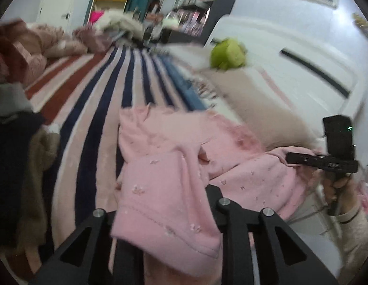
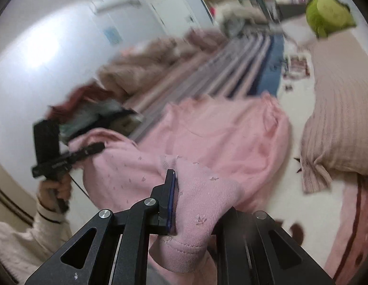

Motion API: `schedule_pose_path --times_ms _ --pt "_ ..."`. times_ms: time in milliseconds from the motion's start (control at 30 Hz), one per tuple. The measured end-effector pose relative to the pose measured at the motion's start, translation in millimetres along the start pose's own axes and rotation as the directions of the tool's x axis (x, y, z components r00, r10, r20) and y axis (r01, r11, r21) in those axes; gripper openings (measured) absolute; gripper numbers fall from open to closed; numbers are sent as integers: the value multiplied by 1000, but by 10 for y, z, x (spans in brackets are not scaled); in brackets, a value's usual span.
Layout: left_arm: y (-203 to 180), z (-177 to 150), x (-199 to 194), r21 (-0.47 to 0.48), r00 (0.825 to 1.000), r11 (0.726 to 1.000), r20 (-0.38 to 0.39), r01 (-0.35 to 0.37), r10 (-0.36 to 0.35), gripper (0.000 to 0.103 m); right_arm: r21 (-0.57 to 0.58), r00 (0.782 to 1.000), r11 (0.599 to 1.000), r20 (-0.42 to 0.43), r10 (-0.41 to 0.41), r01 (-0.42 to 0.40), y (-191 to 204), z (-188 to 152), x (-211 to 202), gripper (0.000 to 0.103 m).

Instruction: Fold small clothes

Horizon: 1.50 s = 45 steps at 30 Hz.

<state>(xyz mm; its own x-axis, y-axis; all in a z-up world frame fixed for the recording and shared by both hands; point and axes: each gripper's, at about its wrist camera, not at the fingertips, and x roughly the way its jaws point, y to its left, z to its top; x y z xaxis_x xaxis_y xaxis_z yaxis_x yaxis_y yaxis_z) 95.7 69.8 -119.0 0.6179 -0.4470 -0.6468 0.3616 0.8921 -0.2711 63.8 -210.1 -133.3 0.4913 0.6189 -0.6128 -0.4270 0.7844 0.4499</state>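
Note:
A small pink garment (image 1: 184, 156) with tiny flower marks lies partly on the striped bed cover and is lifted at its near edge. My left gripper (image 1: 164, 216) is shut on one corner of it; the cloth hangs over the fingers. My right gripper (image 2: 195, 201) is shut on the other corner of the pink garment (image 2: 226, 137). Each gripper shows in the other's view, the right gripper (image 1: 290, 158) at the right edge and the left gripper (image 2: 99, 146) at the left, both pinching the cloth's edge.
A striped cover (image 1: 107, 95) spreads over the bed. A pile of dark and brown clothes (image 1: 20, 161) lies at the left. A beige pillow (image 2: 338, 123) and a green plush toy (image 1: 227, 54) lie at the right. Crumpled pink bedding (image 1: 41, 40) sits at the far end.

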Motion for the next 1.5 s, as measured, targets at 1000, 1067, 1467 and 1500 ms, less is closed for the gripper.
schedule_pose_path --times_ms 1000,1067,1467,1500 --pt "167 -567 -252 50 997 998 -57 -43 46 12 49 977 994 -184 103 -95 -62 -681 76 6" --pt "134 -463 -298 62 999 998 -37 -33 35 12 39 980 993 -157 119 -115 -38 -579 7 5" --pt "281 805 100 98 988 985 64 -144 139 4 -30 996 995 -16 -92 91 -347 698 108 3" --pt "366 1009 286 86 979 976 59 -201 196 4 -17 993 993 -17 -117 117 -420 835 210 3"
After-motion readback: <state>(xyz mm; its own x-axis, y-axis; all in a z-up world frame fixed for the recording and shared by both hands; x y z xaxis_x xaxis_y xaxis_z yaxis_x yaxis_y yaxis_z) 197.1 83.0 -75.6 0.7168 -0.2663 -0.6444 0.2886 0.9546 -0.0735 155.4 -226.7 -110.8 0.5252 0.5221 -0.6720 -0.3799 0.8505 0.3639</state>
